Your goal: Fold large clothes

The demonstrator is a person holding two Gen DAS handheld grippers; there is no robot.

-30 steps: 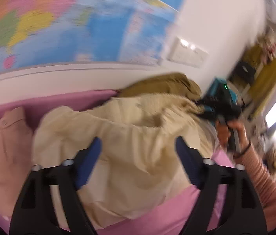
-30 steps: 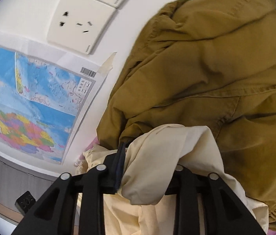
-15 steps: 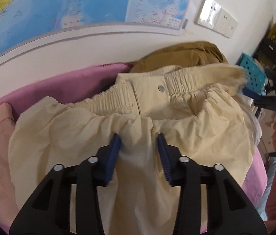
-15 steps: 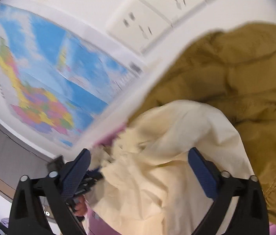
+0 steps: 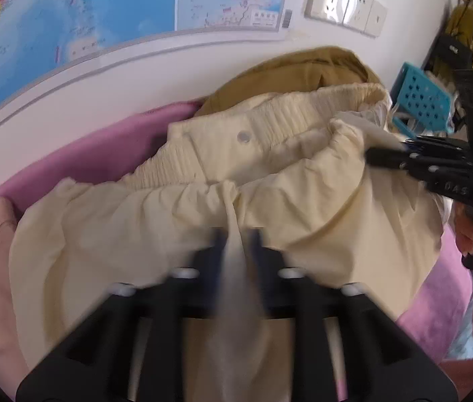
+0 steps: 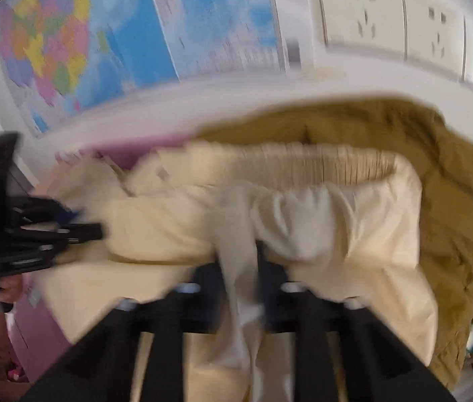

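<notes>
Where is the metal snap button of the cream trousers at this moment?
In the left wrist view the snap button sits above centre, on the waistband of the cream trousers, just below the olive-brown garment by the wall.

Bright daylight | fisheye edge warp | right view motion-blurred | foreground soft

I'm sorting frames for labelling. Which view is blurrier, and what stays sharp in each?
Left wrist view: the left gripper is motion-smeared, but the cream trousers with their snap button and the wall map stay fairly sharp. Right wrist view: blurrier throughout; the right gripper, the trousers and the map are smeared, while the sockets are merely soft.
</notes>
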